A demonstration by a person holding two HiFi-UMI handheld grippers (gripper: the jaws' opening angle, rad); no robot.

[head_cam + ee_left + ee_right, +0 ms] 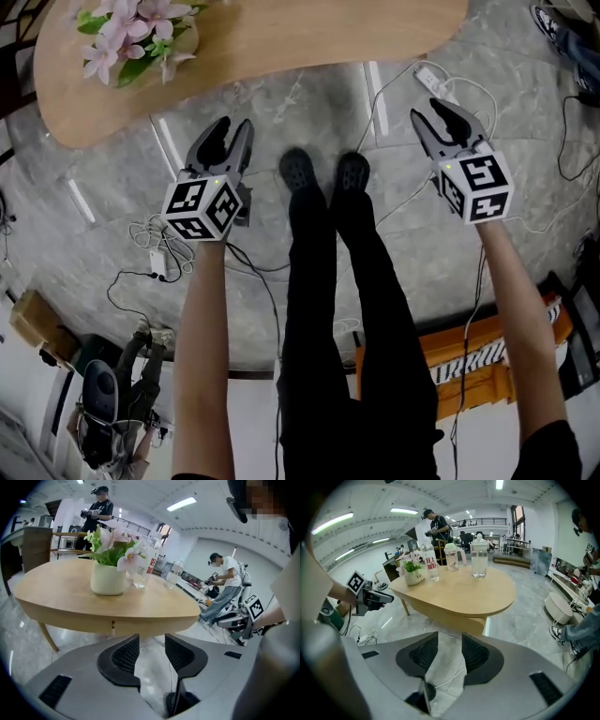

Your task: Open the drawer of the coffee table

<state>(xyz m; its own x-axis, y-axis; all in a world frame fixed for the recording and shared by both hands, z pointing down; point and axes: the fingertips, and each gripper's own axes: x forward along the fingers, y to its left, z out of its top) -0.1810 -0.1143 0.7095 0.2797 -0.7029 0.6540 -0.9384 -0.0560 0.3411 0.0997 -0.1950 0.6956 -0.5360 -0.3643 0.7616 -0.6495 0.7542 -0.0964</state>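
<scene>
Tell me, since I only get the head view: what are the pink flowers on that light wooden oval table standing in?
Observer: A cream round pot, shown in the left gripper view.
Operator: Anything else up there?
Observer: A clear lidded glass jar and a clear bottle with a red label, out of your frame.
Operator: Do the fingers hold anything?
Observer: No; the left gripper and right gripper each have fingers apart, nothing between.

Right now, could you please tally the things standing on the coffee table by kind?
flower pot: 1
red-labelled bottle: 1
other clear containers: 2
Total on the coffee table: 4
</scene>
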